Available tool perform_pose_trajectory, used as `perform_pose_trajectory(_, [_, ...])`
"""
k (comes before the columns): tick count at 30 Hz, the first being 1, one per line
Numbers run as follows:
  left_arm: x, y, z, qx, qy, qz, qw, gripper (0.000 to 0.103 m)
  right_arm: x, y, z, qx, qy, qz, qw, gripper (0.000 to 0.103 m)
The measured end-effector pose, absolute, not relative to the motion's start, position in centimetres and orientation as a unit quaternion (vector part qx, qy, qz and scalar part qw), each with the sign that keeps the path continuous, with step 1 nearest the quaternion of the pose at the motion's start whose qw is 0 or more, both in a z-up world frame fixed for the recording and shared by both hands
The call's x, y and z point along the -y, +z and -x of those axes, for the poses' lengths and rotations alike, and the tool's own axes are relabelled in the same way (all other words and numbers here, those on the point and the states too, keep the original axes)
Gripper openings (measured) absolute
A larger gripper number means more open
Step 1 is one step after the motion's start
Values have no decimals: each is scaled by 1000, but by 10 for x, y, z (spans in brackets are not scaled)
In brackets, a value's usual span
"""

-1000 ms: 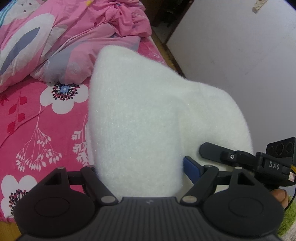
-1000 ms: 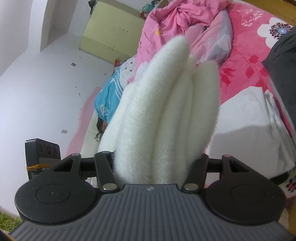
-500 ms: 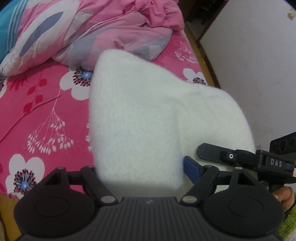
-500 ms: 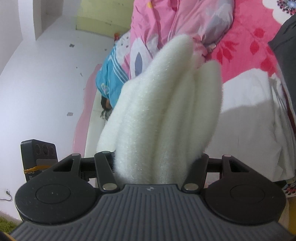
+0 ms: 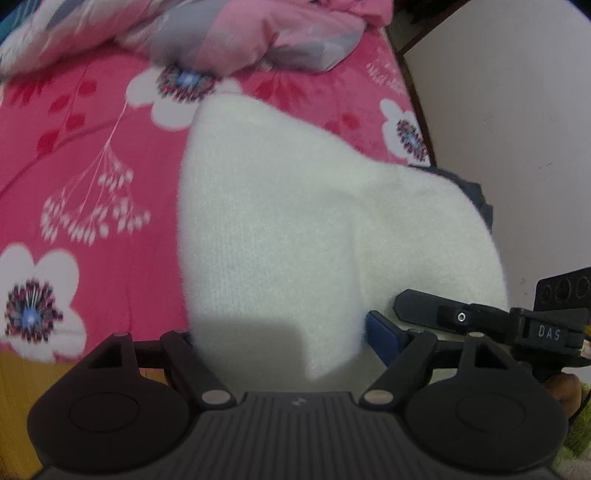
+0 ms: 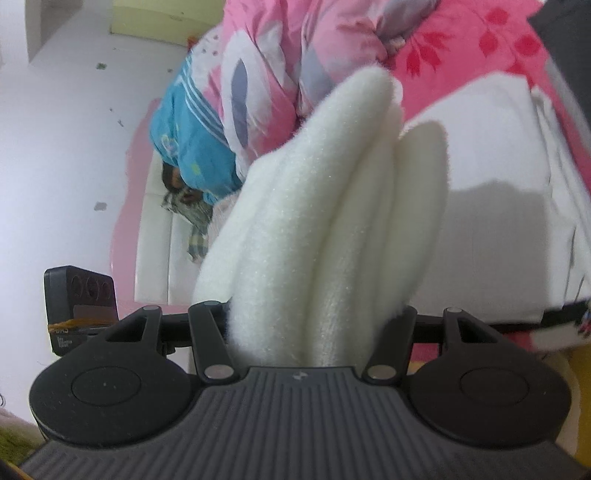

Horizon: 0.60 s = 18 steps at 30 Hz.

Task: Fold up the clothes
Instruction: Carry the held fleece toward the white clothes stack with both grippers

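Note:
A thick, fluffy white garment [image 5: 295, 221] is folded into several layers and held up over the bed. My left gripper [image 5: 284, 332] is shut on one end of it; only a blue pad [image 5: 382, 336] shows at the right, the rest of the fingers lie under the fabric. My right gripper [image 6: 317, 317] is shut on the stacked folds of the white garment [image 6: 332, 206], its fingertips buried in them. In the left wrist view the right gripper [image 5: 480, 317] comes in from the right edge, against the garment's side.
Below lies a pink floral bedsheet [image 5: 92, 166], with a bunched pink quilt [image 5: 240, 33] at the far end. A flat white cloth [image 6: 498, 184] and a dark garment [image 6: 565, 48] lie on the bed. A blue cloth [image 6: 192, 140] sits near the white wall [image 6: 55, 147].
Both grippers have sunk toward the bed with the white garment still held, and the views have tipped downward. The sheet now fills more of the left view. Neither grip has changed.

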<state>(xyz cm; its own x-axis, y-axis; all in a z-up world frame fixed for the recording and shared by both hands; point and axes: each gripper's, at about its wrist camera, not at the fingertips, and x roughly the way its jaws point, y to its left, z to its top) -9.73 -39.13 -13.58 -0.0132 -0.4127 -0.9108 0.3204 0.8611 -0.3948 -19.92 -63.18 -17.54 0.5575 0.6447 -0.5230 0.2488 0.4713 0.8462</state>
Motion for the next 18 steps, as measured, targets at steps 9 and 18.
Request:
perform_pose_trajectory(9, [354,-160,104,-686,-242,43,684,81,596,-197,207,-475,140,-502,709,56])
perform_pose_trajectory(18, [397,-162,51,-652,-278,47,704,81,635,-197,174,-440,134,-482,746,56])
